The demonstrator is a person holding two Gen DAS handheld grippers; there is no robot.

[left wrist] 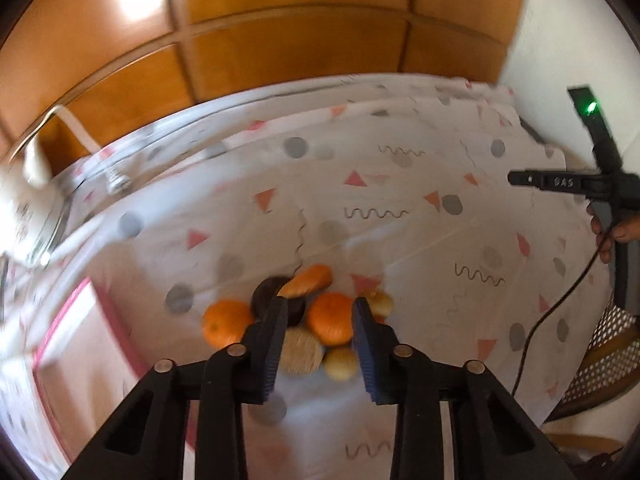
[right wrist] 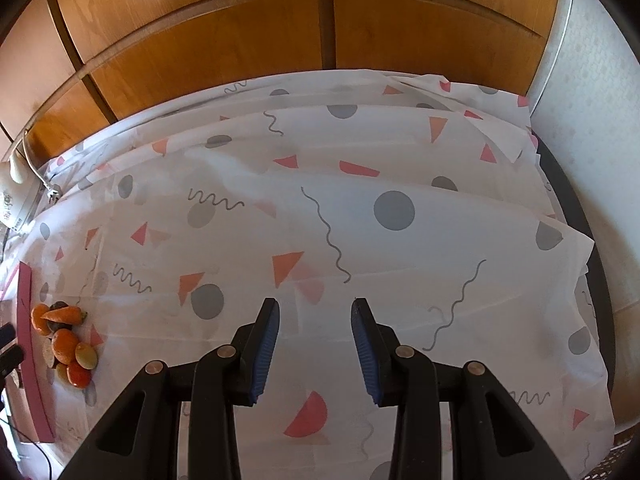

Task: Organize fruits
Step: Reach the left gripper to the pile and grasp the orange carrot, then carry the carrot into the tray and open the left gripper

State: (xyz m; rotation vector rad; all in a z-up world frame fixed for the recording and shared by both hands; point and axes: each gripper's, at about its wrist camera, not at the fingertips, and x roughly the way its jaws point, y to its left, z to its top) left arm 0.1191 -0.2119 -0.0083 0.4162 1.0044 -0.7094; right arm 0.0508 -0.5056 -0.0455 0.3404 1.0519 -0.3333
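A small pile of fruit lies on the patterned cloth (left wrist: 400, 208): two oranges (left wrist: 226, 322) (left wrist: 331, 318), a carrot (left wrist: 307, 280) on a dark round fruit (left wrist: 269, 292), a beige ribbed piece (left wrist: 300, 354) and two small yellowish fruits (left wrist: 341, 364). My left gripper (left wrist: 320, 304) hovers above the pile, its blue pads a little apart with nothing pressed between them. The right wrist view shows the same pile (right wrist: 64, 344) far left. My right gripper (right wrist: 314, 304) hangs over bare cloth, jaws apart and empty. It also shows as a black tool (left wrist: 560, 182) in a hand (left wrist: 616, 232).
A flat pink-edged box (right wrist: 30, 340) lies just left of the pile. Wooden cabinet doors (right wrist: 240, 40) stand behind the table. A white appliance with a cord (left wrist: 28, 200) sits at the far left. A black cable (left wrist: 560, 300) and a woven chair (left wrist: 608, 352) are at the right.
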